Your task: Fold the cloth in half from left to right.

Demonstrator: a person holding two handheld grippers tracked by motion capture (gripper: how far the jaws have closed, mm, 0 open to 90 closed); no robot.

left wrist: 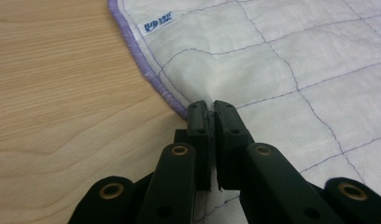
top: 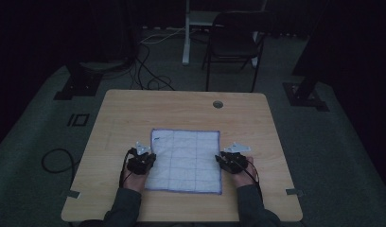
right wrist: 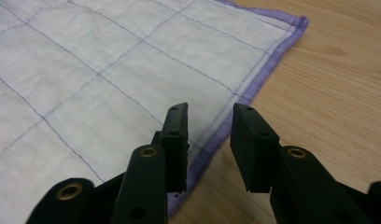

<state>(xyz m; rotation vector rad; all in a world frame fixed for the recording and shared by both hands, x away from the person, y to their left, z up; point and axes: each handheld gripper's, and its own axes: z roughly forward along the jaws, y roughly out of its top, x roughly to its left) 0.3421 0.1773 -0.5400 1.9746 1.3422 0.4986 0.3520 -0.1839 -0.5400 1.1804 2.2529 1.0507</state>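
A white quilted cloth with a purple hem lies flat in the middle of the wooden table. My left gripper sits at the cloth's left edge. In the left gripper view its jaws are pressed together on a pinched fold of the cloth beside the purple hem, and my left gripper is shut. My right gripper rests at the cloth's right edge. In the right gripper view my right gripper stands open, its jaws straddling the purple hem of the cloth without pressing it.
A round cable hole sits near the table's far edge. Beyond the table stand a dark chair and a white post, with cables on the floor. Bare wood lies outside the cloth's right edge.
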